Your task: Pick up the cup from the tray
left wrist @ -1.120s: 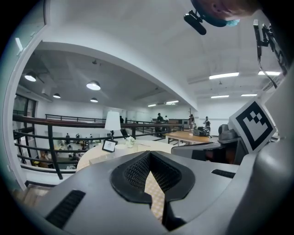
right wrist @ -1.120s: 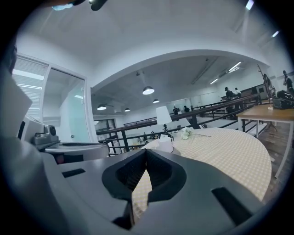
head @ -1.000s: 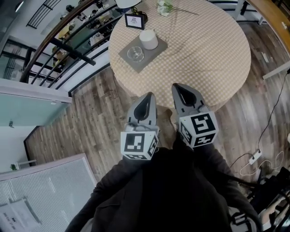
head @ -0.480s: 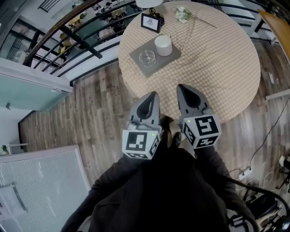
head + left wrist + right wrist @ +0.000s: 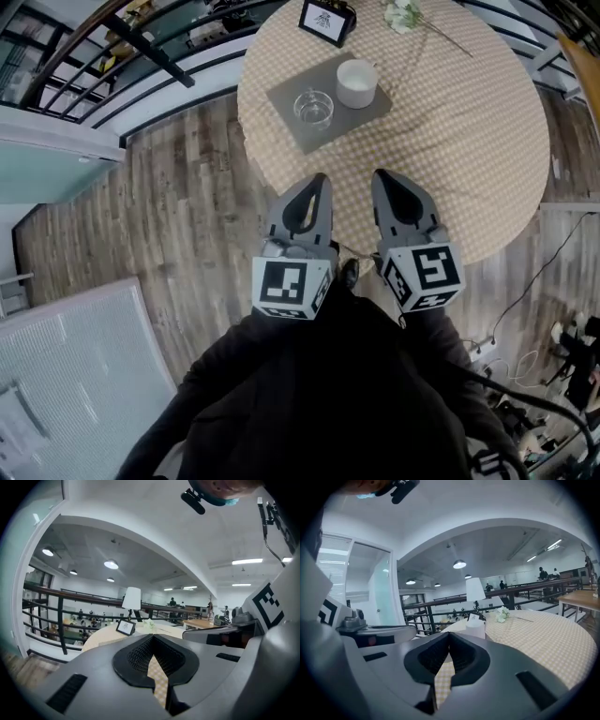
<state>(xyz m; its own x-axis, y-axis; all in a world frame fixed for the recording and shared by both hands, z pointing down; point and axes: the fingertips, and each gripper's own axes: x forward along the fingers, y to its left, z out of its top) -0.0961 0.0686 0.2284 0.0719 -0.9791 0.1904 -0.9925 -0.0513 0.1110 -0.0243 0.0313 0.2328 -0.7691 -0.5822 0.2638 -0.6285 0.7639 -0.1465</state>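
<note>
Cup, white and upright, on right part of grey tray toward far side of round checked table, just beside clear glass; well ahead of both tools; left gripper and right gripper side by side over near table edge, jaws pressed together, empty; cup almost dead ahead of right gripper, probably the nearer by a little; jaws to be parted before any grasp.

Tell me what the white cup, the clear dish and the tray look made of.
White cup: likely glazed ceramic, opaque and smooth.
Clear dish: apparently glass, see-through with rim glints.
Tray: matte grey, no shine; material unclear.
</note>
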